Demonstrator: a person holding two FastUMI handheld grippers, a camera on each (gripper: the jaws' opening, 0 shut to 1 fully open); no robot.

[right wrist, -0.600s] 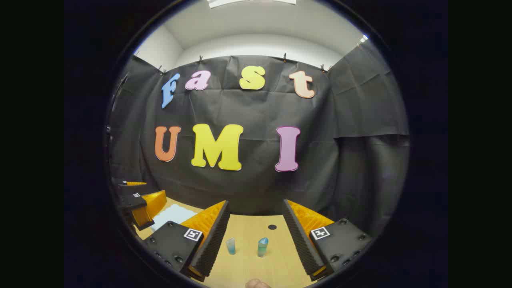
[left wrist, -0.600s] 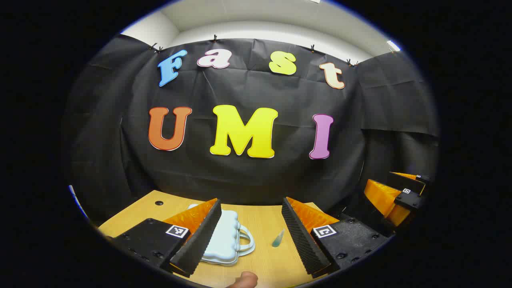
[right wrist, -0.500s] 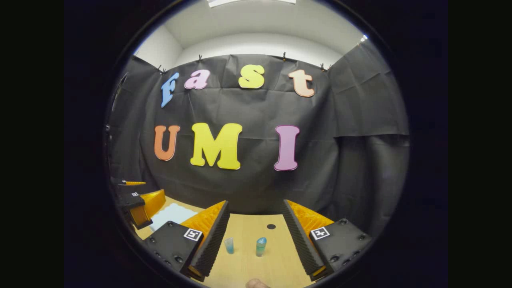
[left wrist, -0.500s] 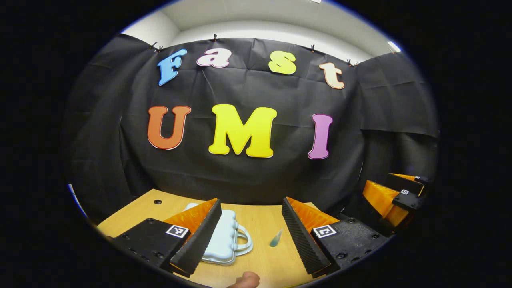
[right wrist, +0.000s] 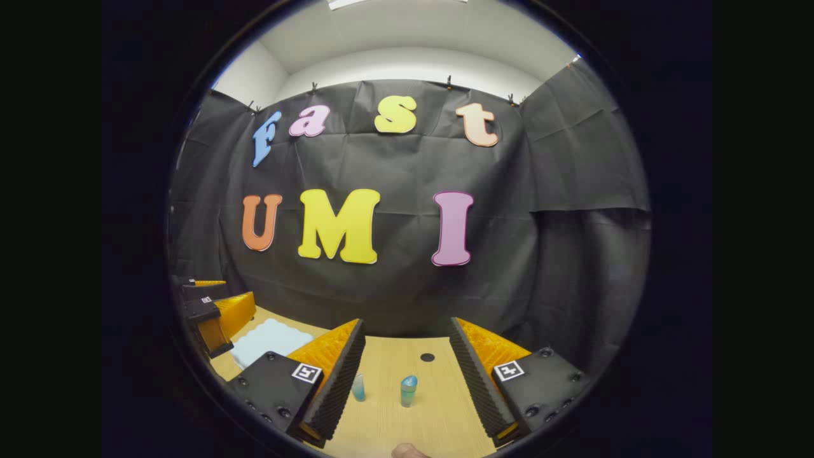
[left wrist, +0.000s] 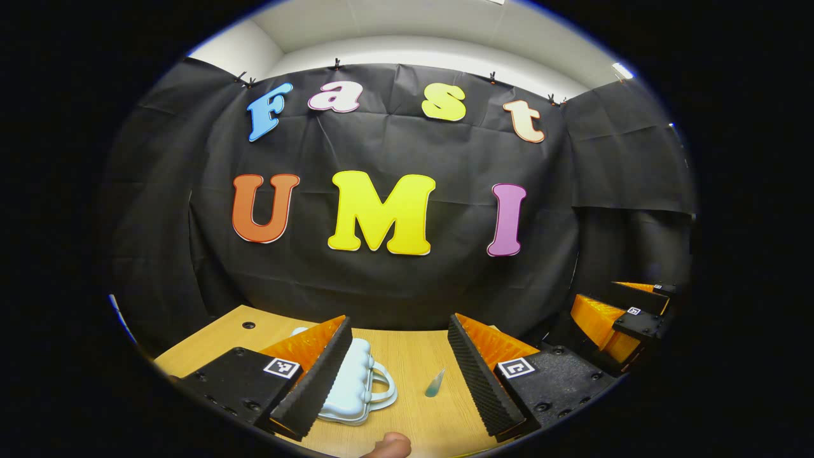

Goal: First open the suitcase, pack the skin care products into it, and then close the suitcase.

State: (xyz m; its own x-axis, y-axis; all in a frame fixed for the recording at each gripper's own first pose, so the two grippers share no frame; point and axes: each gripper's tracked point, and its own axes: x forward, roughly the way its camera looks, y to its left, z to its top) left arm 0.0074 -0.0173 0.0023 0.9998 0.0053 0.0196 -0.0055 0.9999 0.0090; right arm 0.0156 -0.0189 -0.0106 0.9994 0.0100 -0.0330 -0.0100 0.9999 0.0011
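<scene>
While the suitcase [left wrist: 353,380] lies closed by our spread left jaws, both bottles [right wrist: 407,390] wait unpacked between our spread right jaws.

From my remote station, both feeds came through evenly lit and sharp at centre. Light fell from ceiling panels [right wrist: 394,3], one glaring white at the top of the right gripper view, another a bright spot [left wrist: 622,70] at the upper right of the left gripper view. The pale wall strip [left wrist: 407,51] above the cloth ran close to overexposed. The wooden surface [right wrist: 394,413] showed soft shadows and no glare. Fisheye distortion bowed every straight line toward the rim, where detail darkened and smeared.
</scene>
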